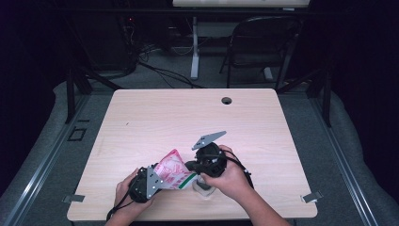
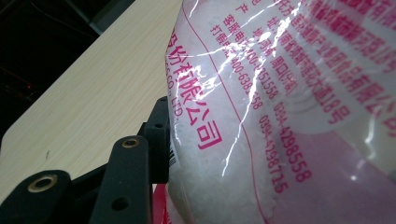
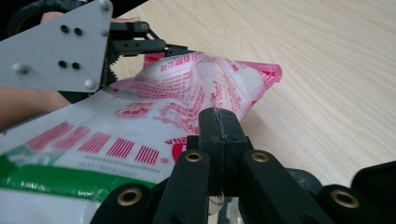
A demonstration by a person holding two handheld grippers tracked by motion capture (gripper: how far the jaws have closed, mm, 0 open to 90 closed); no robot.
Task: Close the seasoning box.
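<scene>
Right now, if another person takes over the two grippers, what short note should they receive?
Left gripper: shut on the bag, near its bottom end; white grains show inside the bag in the left gripper view.
Right gripper: shut on a thin fold of the bag's film, jaws pressed together.
The bag is held between both grippers, low over the near edge of the table. A small clear container stands under the right hand.
Done: both grips are set. Left: probably open the bag and pour; I cannot tell whether it is torn.
</scene>
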